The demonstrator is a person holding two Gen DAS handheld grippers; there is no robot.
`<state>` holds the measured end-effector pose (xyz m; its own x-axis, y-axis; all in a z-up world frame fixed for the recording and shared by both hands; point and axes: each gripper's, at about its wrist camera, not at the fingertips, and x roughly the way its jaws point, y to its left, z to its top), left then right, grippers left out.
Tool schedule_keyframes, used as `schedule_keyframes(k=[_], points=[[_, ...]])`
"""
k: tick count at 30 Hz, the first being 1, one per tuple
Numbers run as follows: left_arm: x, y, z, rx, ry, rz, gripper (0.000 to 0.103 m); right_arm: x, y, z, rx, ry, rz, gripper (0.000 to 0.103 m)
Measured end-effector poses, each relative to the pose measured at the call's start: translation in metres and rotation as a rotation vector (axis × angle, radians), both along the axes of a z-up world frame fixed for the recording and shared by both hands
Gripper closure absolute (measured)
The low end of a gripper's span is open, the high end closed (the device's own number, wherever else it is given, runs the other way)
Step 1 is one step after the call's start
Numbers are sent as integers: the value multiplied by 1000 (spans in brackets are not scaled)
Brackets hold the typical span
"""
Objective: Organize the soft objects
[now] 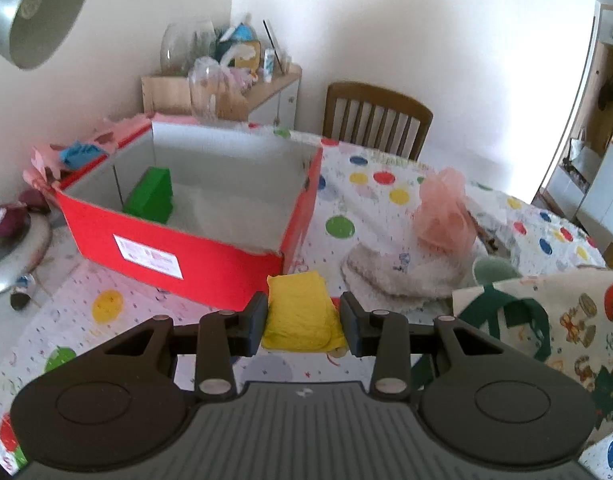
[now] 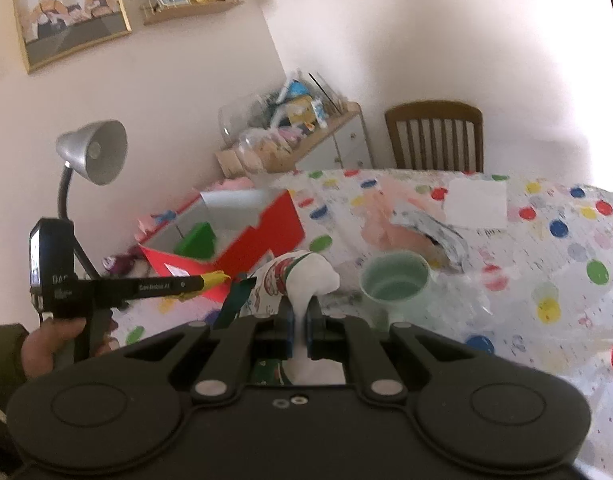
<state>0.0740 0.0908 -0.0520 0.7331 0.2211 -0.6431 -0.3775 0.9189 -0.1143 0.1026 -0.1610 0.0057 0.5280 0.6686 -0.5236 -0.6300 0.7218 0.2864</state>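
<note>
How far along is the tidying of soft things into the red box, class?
Done: one green item lies in the red box. In hand: the left tongs grip a yellow cloth; the right tongs pinch a printed fabric bag. Left: the pink mesh puff and white fluffy cloth remain on the table.

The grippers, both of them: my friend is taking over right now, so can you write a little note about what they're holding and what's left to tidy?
Left gripper: shut on the yellow cloth, lifted near the red box.
Right gripper: shut on the Christmas-print bag, held up off the table.
Done: a green block is already in the box.
Left: the yellow cloth likely goes in the box next. The fluffy white cloth and the pink mesh puff lie on the spotted tablecloth. The green cup stands there too.
</note>
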Motion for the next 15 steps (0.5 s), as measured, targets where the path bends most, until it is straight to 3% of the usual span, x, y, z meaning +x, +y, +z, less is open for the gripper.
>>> schedule_keyframes(k=[6,8,15], points=[[-3,11,25,38,-44,-13,64,8,17,21,38,-24,-3,98],[-1,17,32,53,-63,-19,72,12,24,28,55,-29,-13,97],[10,51,50,70,-124,-83,77,24,57,53,102,-60,-76,98]])
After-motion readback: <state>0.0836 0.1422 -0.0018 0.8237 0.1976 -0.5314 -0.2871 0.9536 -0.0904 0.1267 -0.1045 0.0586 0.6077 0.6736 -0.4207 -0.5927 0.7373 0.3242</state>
